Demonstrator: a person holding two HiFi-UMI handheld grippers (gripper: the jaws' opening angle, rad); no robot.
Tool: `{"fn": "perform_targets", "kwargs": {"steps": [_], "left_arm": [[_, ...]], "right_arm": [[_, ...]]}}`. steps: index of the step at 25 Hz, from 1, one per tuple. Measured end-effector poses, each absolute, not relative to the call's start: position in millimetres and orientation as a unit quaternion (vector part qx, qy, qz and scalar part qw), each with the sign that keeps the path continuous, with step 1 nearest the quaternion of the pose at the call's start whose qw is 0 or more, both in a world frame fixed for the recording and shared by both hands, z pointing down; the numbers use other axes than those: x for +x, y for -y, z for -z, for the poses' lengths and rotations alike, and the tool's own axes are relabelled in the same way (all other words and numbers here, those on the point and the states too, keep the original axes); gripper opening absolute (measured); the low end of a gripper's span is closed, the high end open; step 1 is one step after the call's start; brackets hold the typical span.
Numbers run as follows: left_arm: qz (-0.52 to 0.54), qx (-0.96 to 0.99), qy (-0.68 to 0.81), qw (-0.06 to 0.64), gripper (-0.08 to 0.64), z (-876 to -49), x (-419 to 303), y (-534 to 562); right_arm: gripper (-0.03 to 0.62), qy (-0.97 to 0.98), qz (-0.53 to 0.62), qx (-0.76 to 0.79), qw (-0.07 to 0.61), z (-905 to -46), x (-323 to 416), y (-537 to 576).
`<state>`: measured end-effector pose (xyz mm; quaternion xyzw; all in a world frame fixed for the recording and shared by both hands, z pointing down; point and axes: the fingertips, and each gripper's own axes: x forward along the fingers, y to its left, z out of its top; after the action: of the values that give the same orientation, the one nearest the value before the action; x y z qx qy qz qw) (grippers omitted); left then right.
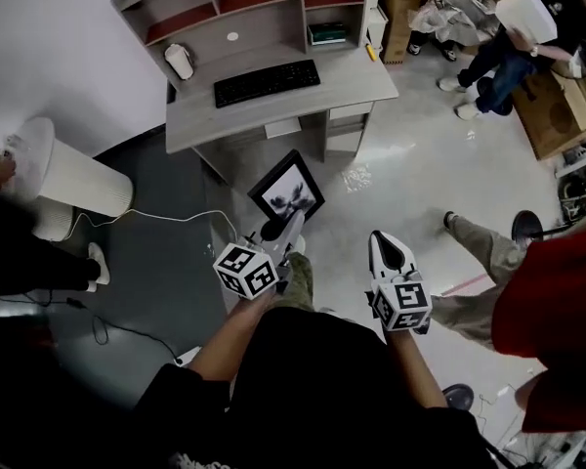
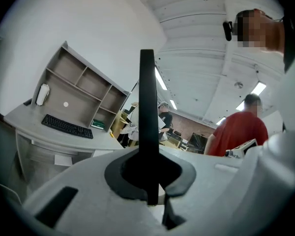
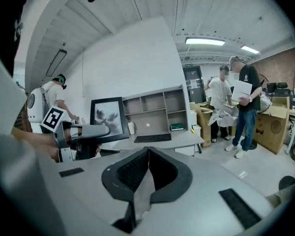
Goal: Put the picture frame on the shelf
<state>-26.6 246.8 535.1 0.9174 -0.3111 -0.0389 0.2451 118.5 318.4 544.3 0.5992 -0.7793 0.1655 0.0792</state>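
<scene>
A black picture frame (image 1: 287, 190) with a grey print hangs in the air in front of the desk, tilted. My left gripper (image 1: 272, 230) is shut on its lower edge. In the left gripper view the frame (image 2: 147, 107) shows edge-on as a dark bar clamped between the jaws of my left gripper (image 2: 149, 175). The grey desk (image 1: 273, 106) carries a hutch shelf (image 1: 225, 8) with open compartments, ahead of the frame. My right gripper (image 1: 388, 245) is shut and holds nothing, to the right of the frame. The right gripper view shows my right gripper (image 3: 148, 155), the frame (image 3: 107, 116) and the shelf (image 3: 155, 108).
On the desk lie a black keyboard (image 1: 267, 82) and a white device (image 1: 179, 62); a green book (image 1: 327, 33) lies in the shelf's right compartment. A white cylinder (image 1: 76, 180) with a cable stands left. People (image 1: 513, 42) and cardboard boxes (image 1: 552, 110) are at the right; a person in red (image 1: 557, 311) is close.
</scene>
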Motion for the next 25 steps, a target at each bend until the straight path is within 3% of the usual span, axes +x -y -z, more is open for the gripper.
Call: {"fn": "perform_targets", "kwargs": {"steps": [9,25], "left_arm": [[0.022,0.925,0.293,0.240,0.025,-526.0,-45.9,-132.8],[0.007,0.947,0.206,0.245,0.025,-523.9,-87.8,20.3]], "right_arm": [[0.014,0.733,-0.118,0.665,0.081,-509.6,125.7,-184.4],[0.014,0.741,-0.106,0.657,0.092,-493.5,56.9,-21.3]]}}
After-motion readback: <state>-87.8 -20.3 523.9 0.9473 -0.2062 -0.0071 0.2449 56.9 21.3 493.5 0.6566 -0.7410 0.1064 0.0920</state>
